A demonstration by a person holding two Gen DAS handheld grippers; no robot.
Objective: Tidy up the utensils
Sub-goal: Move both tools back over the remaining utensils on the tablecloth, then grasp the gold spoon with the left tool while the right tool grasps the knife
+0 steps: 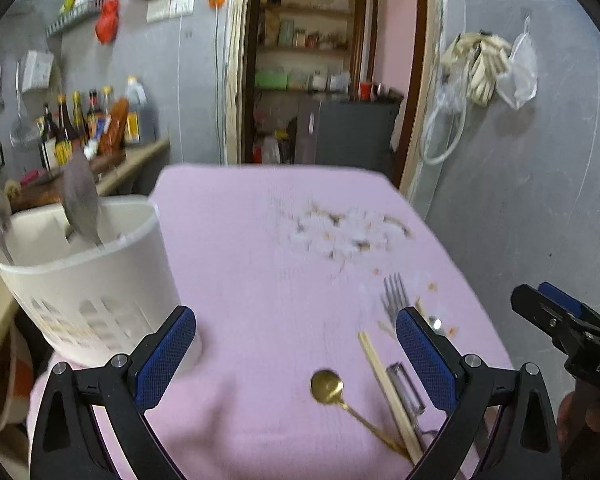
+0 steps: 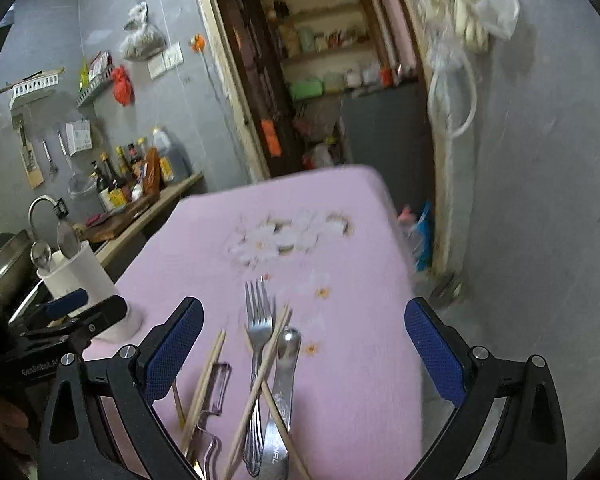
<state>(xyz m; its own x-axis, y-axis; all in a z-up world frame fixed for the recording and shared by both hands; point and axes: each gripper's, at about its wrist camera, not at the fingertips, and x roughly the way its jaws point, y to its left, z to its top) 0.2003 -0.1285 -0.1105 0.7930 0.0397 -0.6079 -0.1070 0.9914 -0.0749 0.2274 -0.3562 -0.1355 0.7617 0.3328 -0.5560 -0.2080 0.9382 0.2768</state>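
A white utensil holder (image 1: pixel 88 272) stands at the table's left edge with two steel spoons (image 1: pixel 80 200) in it; it also shows in the right wrist view (image 2: pixel 78 276). My left gripper (image 1: pixel 296 356) is open and empty, beside the holder. A gold spoon (image 1: pixel 328 386), wooden chopsticks (image 1: pixel 384 384), a peeler (image 1: pixel 406 388) and a fork (image 1: pixel 396 296) lie on the pink tablecloth (image 1: pixel 260 240). My right gripper (image 2: pixel 304 348) is open and empty above a fork (image 2: pixel 258 332), a steel knife (image 2: pixel 284 380), crossed chopsticks (image 2: pixel 260 380) and the peeler (image 2: pixel 218 388).
A kitchen counter with sauce bottles (image 1: pixel 80 120) and a sink tap (image 2: pixel 40 208) lies left of the table. A doorway (image 1: pixel 320 60) to a pantry is behind. A grey wall (image 1: pixel 540 160) with hanging bags runs along the right.
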